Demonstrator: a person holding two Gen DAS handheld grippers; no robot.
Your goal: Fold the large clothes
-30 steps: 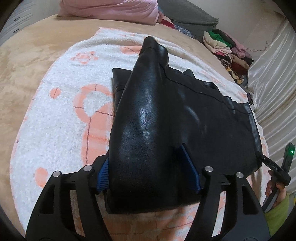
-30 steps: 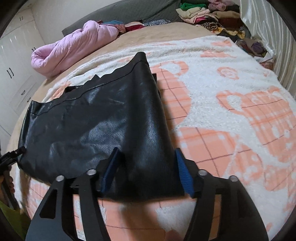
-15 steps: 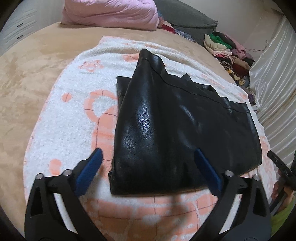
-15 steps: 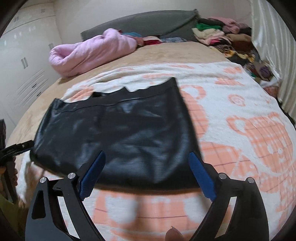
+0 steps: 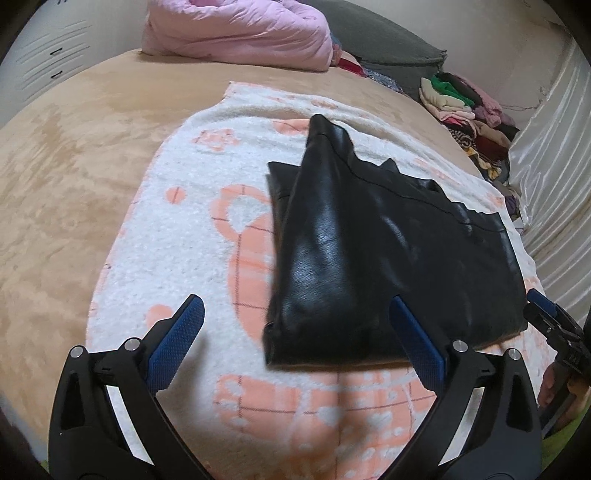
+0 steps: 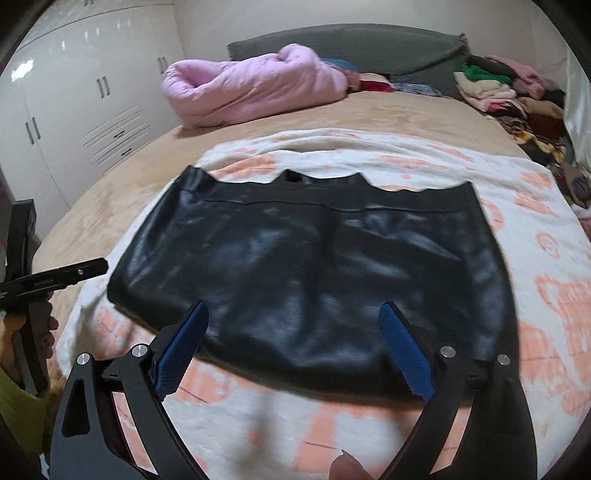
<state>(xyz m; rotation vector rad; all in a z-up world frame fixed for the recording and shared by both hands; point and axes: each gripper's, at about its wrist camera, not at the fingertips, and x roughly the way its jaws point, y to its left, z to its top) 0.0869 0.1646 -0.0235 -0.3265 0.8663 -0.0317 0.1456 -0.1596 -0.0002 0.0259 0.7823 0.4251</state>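
**Two wrist fisheyes, one bed, crossing angles**

The left wrist view looks low and close over the folded black leather garment (image 5: 388, 258), seeing it from one end, the pink rolled quilt (image 5: 236, 33) in the upper centre. The right wrist view faces the same garment (image 6: 314, 266) broadside from slightly farther back, quilt (image 6: 255, 85) in the upper left. Both share the white-and-orange fleece blanket (image 5: 184, 229) (image 6: 535, 206) and the pile of folded clothes (image 5: 469, 107) (image 6: 509, 96) at upper right.

The black leather garment (image 6: 314, 280) looks blurry, and it hides part of the white and orange blanket (image 6: 535, 229) underneath.
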